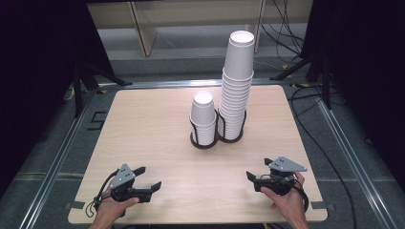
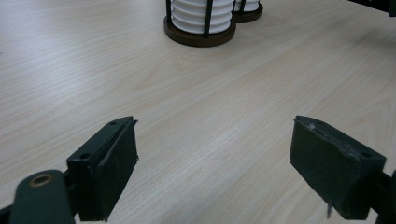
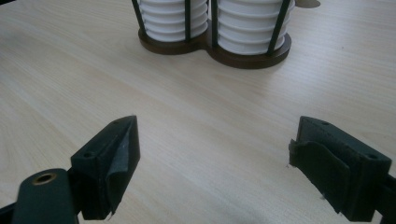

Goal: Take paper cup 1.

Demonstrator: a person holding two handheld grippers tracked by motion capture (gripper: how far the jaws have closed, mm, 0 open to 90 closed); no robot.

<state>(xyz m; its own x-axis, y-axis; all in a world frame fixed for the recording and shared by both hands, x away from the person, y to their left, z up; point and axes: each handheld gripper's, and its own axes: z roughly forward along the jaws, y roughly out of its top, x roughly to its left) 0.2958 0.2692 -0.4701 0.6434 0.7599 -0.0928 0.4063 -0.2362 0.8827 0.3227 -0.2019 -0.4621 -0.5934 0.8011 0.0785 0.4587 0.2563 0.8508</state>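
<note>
Two stacks of white paper cups stand in a dark double holder (image 1: 205, 142) at the middle of the wooden table (image 1: 153, 124). The short stack (image 1: 203, 119) is on the left and the tall stack (image 1: 236, 86) on the right. Near the front left edge my left gripper (image 1: 149, 177) rests open in a hand, nothing between its jaws. At the front right my right gripper (image 1: 258, 168) is open and empty too. The left gripper view has its gripper (image 2: 215, 123) facing the holder's base (image 2: 198, 38). In the right gripper view, the gripper (image 3: 217, 121) points at both stacks' bottoms (image 3: 250, 25).
Bare wood lies between both grippers and the holder. Metal rails (image 1: 57, 157) border the table. A pale shelf unit (image 1: 143, 28) and loose cables (image 1: 286, 33) sit behind the far edge, with black stands (image 1: 83, 76) at the back corners.
</note>
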